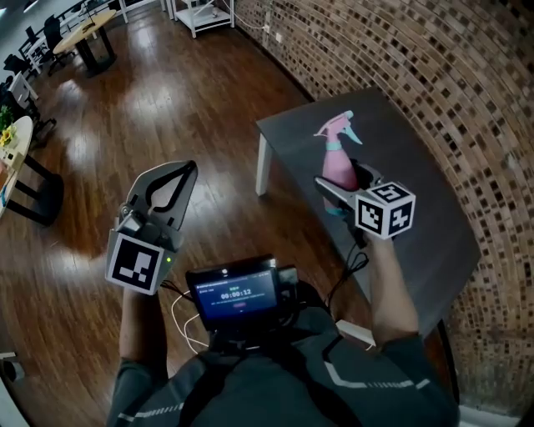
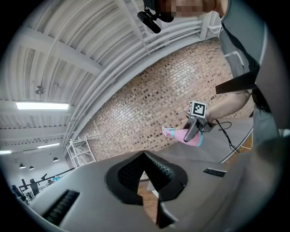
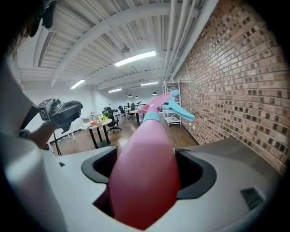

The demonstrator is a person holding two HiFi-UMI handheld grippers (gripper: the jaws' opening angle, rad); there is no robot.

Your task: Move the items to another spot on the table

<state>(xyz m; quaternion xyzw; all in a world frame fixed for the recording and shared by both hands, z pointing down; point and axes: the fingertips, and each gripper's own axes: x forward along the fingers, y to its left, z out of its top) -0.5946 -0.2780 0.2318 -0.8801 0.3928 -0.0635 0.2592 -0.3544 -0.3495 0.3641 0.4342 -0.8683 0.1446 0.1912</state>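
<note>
A pink spray bottle [image 1: 339,161] with a teal collar and trigger is held over the dark grey table [image 1: 409,250]. My right gripper [image 1: 344,185] is shut on its body. In the right gripper view the bottle [image 3: 147,172] fills the gap between the two jaws, its nozzle pointing away. I cannot tell whether its base touches the table. My left gripper [image 1: 188,168] hangs over the wooden floor left of the table, shut and holding nothing. From the left gripper view the bottle [image 2: 183,134] and the right gripper [image 2: 191,131] show far off, above the table [image 2: 226,145].
A brick wall [image 1: 467,83] runs along the table's far side. The table's white leg [image 1: 262,164] stands at its left corner. A small screen [image 1: 238,293] is mounted on the person's chest. A round table [image 1: 88,32] and a white shelf [image 1: 204,12] stand far back.
</note>
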